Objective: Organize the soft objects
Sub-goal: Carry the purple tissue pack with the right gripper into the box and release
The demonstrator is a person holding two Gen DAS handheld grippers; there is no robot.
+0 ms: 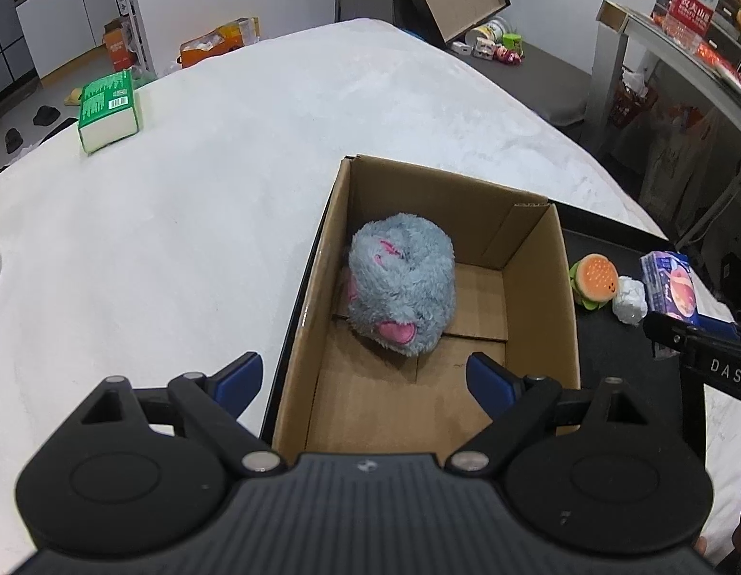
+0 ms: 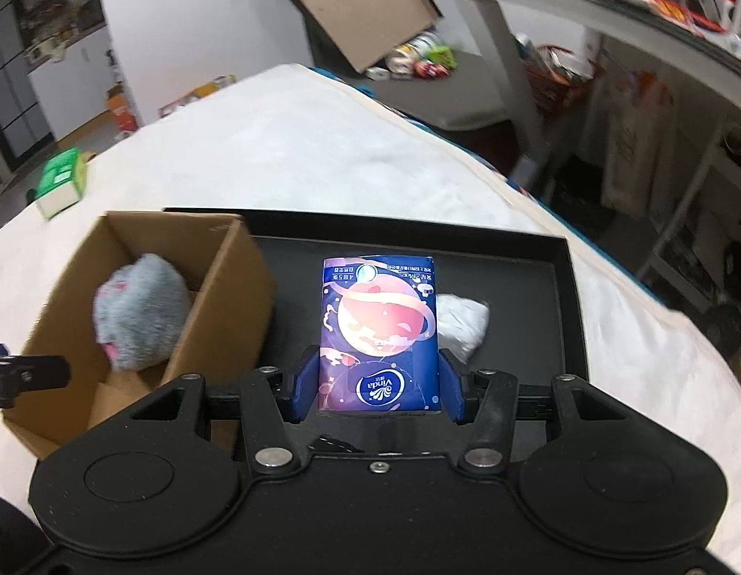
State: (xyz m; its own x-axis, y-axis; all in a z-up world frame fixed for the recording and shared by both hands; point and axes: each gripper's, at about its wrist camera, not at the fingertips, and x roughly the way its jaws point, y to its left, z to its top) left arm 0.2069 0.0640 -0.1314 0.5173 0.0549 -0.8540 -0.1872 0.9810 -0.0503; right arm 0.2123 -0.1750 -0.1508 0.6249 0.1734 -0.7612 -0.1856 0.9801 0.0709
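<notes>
A grey and pink plush toy (image 1: 401, 287) lies inside an open cardboard box (image 1: 538, 239); it also shows in the right wrist view (image 2: 138, 314). My left gripper (image 1: 365, 376) is open and empty, above the box's near end. My right gripper (image 2: 377, 385) is shut on a blue Vinda tissue pack (image 2: 380, 330) and holds it over the black tray (image 2: 514, 258). A white crumpled soft object (image 2: 463, 318) lies just right of the pack. A small burger plush (image 1: 593, 280) lies on the tray beside the box; it is hidden in the right wrist view.
The box and tray rest on a white padded surface (image 1: 226, 191). A green tissue pack (image 1: 109, 110) lies at its far left. Shelves and clutter stand beyond the surface on the right (image 2: 633, 48).
</notes>
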